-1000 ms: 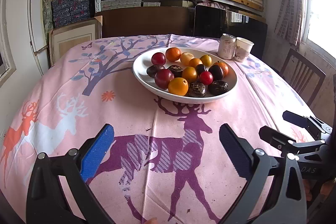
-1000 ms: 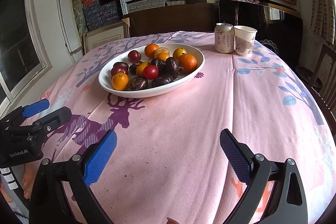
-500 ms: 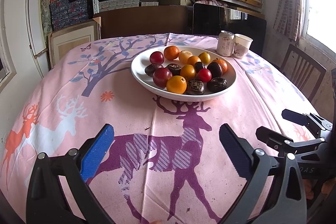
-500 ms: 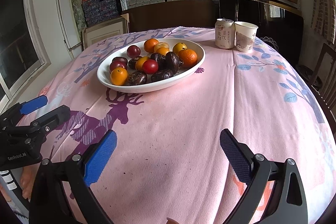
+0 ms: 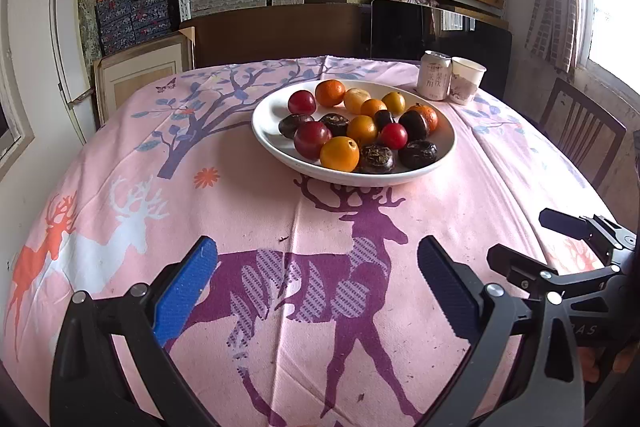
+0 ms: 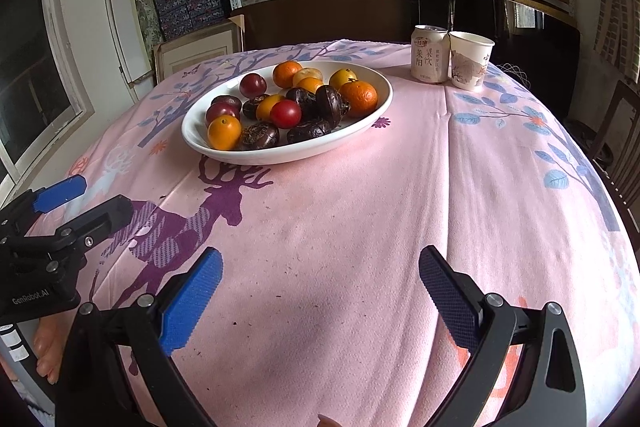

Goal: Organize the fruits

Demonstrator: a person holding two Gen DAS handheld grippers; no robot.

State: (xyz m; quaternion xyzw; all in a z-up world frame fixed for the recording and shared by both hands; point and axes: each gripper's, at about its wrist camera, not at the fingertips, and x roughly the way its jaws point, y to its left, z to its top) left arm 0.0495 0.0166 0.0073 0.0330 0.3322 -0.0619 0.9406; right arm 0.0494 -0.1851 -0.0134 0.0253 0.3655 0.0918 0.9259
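Observation:
A white oval plate (image 5: 272,139) (image 6: 372,111) sits mid-table and holds several oranges, red plums and dark brown fruits. An orange (image 5: 339,154) (image 6: 224,133) lies at its near edge, a red plum (image 5: 312,139) beside it. My left gripper (image 5: 318,281) is open and empty, low over the purple deer print, well short of the plate. My right gripper (image 6: 320,285) is open and empty over bare pink cloth to the plate's right and nearer. Each gripper shows in the other's view: right (image 5: 560,243), left (image 6: 68,207).
A drink can (image 5: 434,75) (image 6: 430,54) and a paper cup (image 5: 466,79) (image 6: 470,60) stand at the table's far right. A wooden chair (image 5: 580,131) stands to the right. Shelves of boxes and a dark cabinet line the back wall.
Both grippers have tilted down slightly and edged toward the plate; it sits a little lower and larger in both views. Jaws stay open. Nothing on the table moved.

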